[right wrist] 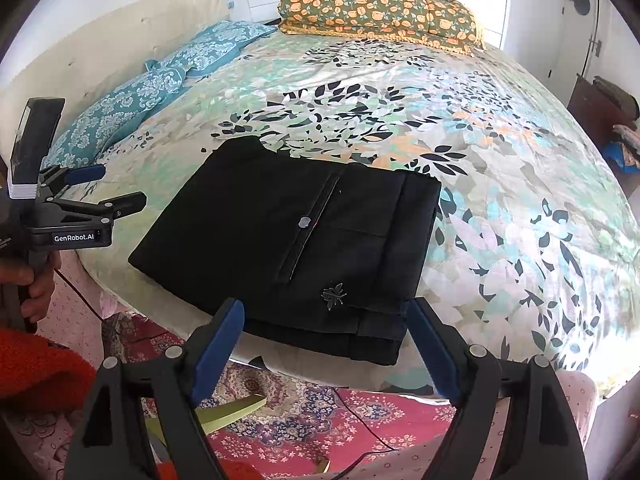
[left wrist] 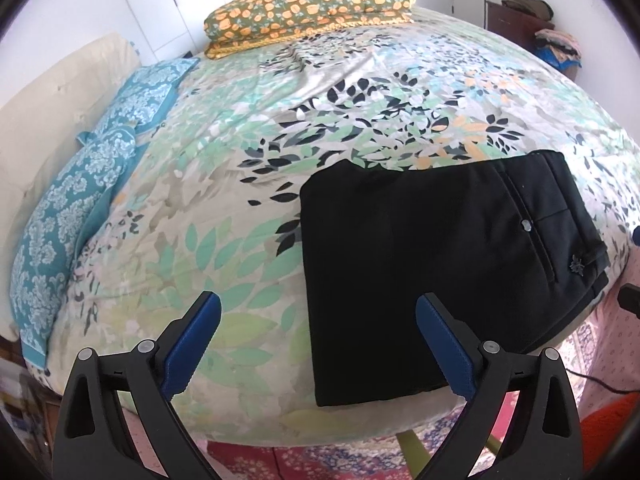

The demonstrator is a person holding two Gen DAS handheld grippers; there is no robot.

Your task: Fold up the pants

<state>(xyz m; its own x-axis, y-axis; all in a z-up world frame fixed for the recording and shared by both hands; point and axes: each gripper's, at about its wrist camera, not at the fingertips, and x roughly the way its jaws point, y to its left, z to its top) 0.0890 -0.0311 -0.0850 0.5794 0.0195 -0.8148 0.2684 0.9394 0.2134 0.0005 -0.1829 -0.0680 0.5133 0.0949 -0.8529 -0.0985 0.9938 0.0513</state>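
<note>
While both hand-held grippers gape, pants (right wrist: pixel 288 240) folded (bee pin (right wrist: pixel 334 295)), left hand-held gripper (right wrist: pixel 108 188) only in rt view.

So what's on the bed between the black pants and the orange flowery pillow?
Just bare bedspread. The right wrist view shows nothing lying between the pants and the pillow.

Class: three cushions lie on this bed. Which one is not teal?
The orange-flowered cushion at the far edge. Its cover is olive with orange blooms, while the two pillows along the headboard are teal with a white pattern.
</note>
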